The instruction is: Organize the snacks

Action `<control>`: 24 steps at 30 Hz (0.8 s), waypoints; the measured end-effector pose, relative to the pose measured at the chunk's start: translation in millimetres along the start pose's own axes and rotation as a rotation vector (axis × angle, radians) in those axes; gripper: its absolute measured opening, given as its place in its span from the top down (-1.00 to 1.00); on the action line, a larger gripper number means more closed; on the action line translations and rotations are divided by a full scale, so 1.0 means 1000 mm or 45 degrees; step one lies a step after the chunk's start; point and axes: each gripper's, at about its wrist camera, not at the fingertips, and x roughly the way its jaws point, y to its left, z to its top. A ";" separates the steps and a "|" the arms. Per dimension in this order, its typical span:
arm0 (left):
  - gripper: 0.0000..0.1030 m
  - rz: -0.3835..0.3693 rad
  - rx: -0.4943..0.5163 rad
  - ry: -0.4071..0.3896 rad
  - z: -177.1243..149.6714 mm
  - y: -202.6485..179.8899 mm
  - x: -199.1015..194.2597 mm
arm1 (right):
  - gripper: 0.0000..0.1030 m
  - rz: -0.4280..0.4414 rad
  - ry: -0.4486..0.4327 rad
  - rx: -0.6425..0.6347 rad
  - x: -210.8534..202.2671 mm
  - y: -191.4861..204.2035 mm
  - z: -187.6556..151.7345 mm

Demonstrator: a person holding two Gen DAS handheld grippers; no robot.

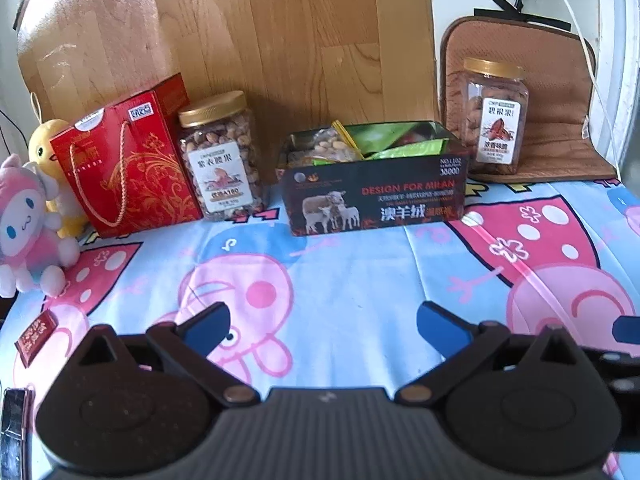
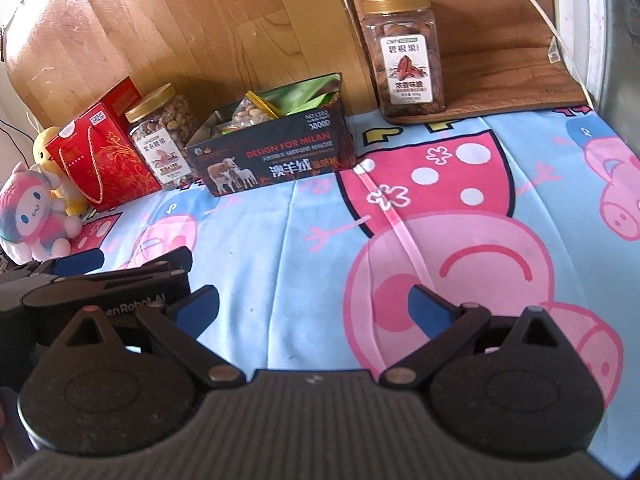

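Risk sitting with the tall pecan jar (image 2: 404, 56) standing on the brown mat (image 2: 500, 80), well apart from the snack box (image 2: 276, 152): possibly tipping if nudged high. Hovering empty over the cartoon sheet (image 2: 280, 248), left gripper (image 1: 322, 326) and right gripper (image 2: 314, 308) both spread wide.

light: soft daylight, brightest at the right edge | shadows: faint on the brown wooden board (image 1: 280, 40) behind the dark printed cardboard box (image 1: 374, 196) | glare: washed-out white wall top right | focus: slightly soft overall | distortion: fisheye bending, dark corners
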 end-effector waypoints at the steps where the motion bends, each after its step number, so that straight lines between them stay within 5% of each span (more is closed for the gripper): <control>1: -1.00 -0.004 -0.002 0.005 0.000 0.000 0.000 | -0.98 -0.006 -0.007 -0.009 -0.001 0.000 -0.001; 24: -1.00 0.042 -0.129 0.025 -0.003 0.032 0.002 | -0.98 0.032 -0.264 -0.113 -0.006 0.029 -0.032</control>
